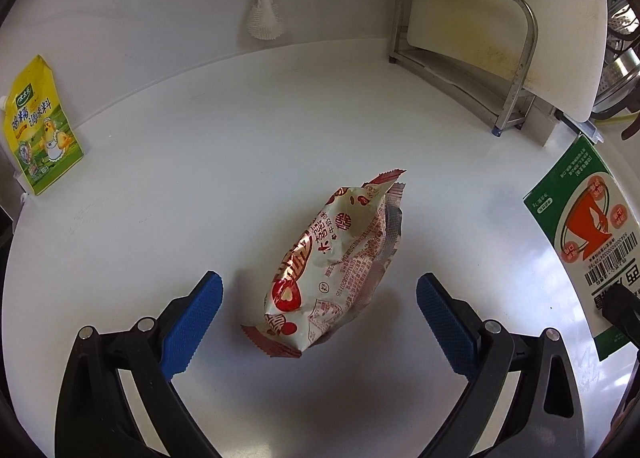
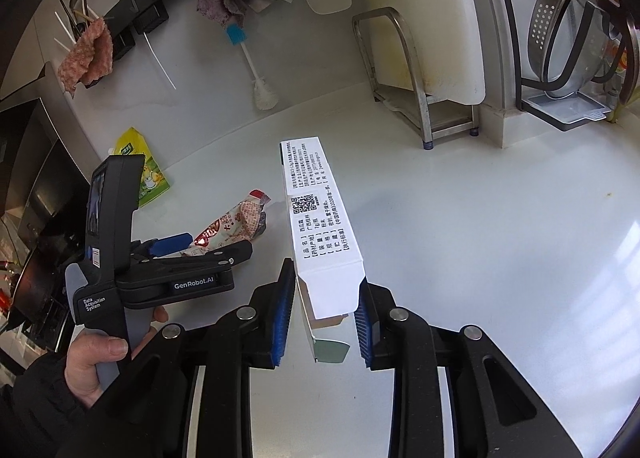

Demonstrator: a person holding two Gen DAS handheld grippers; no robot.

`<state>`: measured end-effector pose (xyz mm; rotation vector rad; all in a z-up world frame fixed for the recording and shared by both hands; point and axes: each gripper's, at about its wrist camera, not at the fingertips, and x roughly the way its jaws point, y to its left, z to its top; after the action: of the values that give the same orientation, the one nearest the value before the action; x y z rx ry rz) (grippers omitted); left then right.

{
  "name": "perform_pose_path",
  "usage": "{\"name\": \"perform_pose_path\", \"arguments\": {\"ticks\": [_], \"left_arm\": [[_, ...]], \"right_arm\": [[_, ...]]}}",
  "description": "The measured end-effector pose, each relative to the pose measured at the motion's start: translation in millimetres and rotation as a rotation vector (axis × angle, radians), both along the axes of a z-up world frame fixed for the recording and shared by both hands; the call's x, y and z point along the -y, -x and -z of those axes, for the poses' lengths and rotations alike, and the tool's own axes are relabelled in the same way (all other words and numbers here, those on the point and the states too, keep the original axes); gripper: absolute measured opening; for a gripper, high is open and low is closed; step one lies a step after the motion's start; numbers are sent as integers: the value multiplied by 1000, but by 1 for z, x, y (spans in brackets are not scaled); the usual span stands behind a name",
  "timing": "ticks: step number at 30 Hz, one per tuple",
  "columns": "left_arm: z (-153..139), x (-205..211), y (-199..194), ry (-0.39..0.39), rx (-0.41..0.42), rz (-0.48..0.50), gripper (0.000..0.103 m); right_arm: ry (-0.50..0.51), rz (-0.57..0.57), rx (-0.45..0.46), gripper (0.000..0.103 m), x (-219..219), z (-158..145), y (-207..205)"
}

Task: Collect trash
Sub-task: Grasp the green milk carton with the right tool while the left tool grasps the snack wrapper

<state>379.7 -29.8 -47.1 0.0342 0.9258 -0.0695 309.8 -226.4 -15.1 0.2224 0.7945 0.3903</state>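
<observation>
A crumpled red and white snack wrapper (image 1: 332,266) lies on the white counter (image 1: 200,162). My left gripper (image 1: 320,298) hovers over it, open, with one blue pad on each side of the wrapper and apart from it. My right gripper (image 2: 325,298) is shut on a small white and green carton (image 2: 320,218), held up off the counter with its open flap end between the blue pads. The same carton (image 1: 584,234) shows at the right edge of the left wrist view. In the right wrist view the left gripper (image 2: 216,244) sits at the left, around the wrapper (image 2: 236,226), held by a hand (image 2: 100,354).
A yellow seasoning pouch (image 1: 40,130) leans against the wall at the left. A white bottle brush (image 1: 264,14) hangs on the back wall. A steel rack (image 1: 472,58) with a white cutting board (image 1: 532,18) stands at the back right. A dish rack with a colander (image 2: 568,30) is farther right.
</observation>
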Motion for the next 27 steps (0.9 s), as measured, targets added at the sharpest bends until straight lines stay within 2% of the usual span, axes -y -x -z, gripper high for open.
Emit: {"name": "perform_pose_path", "arguments": {"ticks": [3, 6, 8, 10, 11, 12, 14, 16, 22, 24, 27], "left_arm": [[4, 0, -5, 1, -20, 3, 94], [6, 2, -7, -2, -26, 16, 83], [5, 4, -7, -2, -14, 23, 73], [3, 5, -5, 1, -2, 34, 56], [3, 6, -4, 3, 3, 41, 52], [2, 7, -2, 6, 8, 48, 41], [1, 6, 2, 13, 17, 53, 36], [-2, 5, 7, 18, 34, 59, 20], [-8, 3, 29, 33, 33, 65, 18], [-17, 1, 42, 35, 57, 64, 18], [-34, 0, 74, 13, 108, 74, 12]], "right_arm": [[5, 2, 1, 27, -1, 0, 1], [8, 2, 3, 27, -1, -1, 1], [8, 3, 3, 27, -1, -1, 1], [8, 2, 2, 27, -1, -1, 1], [8, 3, 2, 27, -1, -1, 1], [8, 2, 2, 27, -1, -1, 1], [9, 2, 2, 27, -1, -2, 1], [10, 1, 4, 27, -1, -2, 2], [4, 3, 12, 27, 0, -3, 14], [4, 10, 20, 27, 1, -5, 23], [1, 25, 26, 27, 5, -7, 44]]}}
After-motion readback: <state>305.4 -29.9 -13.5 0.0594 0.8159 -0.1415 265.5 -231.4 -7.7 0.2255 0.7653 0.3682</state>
